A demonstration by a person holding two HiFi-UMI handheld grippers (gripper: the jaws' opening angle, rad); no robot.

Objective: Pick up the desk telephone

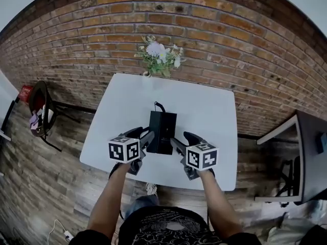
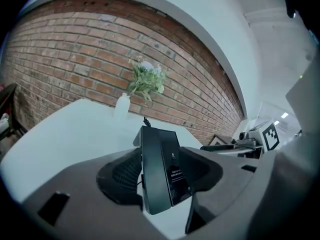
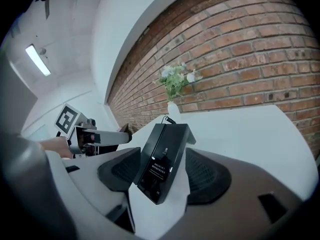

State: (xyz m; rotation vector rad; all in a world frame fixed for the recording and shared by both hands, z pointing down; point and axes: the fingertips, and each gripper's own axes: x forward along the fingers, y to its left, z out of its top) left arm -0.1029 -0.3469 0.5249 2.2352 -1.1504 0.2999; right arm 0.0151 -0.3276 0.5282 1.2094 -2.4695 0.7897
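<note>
The black desk telephone (image 1: 162, 129) lies in the middle of the white table (image 1: 209, 111), its cord (image 1: 159, 106) at the far end. My left gripper (image 1: 143, 135) is at the phone's near left corner and my right gripper (image 1: 180, 139) at its near right corner, both angled inward and down. In the left gripper view the phone (image 2: 162, 169) stands in the gap between the ribbed pads (image 2: 122, 174), with space on both sides. In the right gripper view the phone (image 3: 162, 159) also sits between the pads (image 3: 207, 176), untouched. Both grippers are open.
A white vase of flowers (image 1: 159, 55) stands at the table's far edge, against the brick wall (image 1: 230, 29). A dark chair (image 1: 41, 111) is on the floor at the left and a dark desk (image 1: 309, 152) at the right. The table's near edge runs just under the grippers.
</note>
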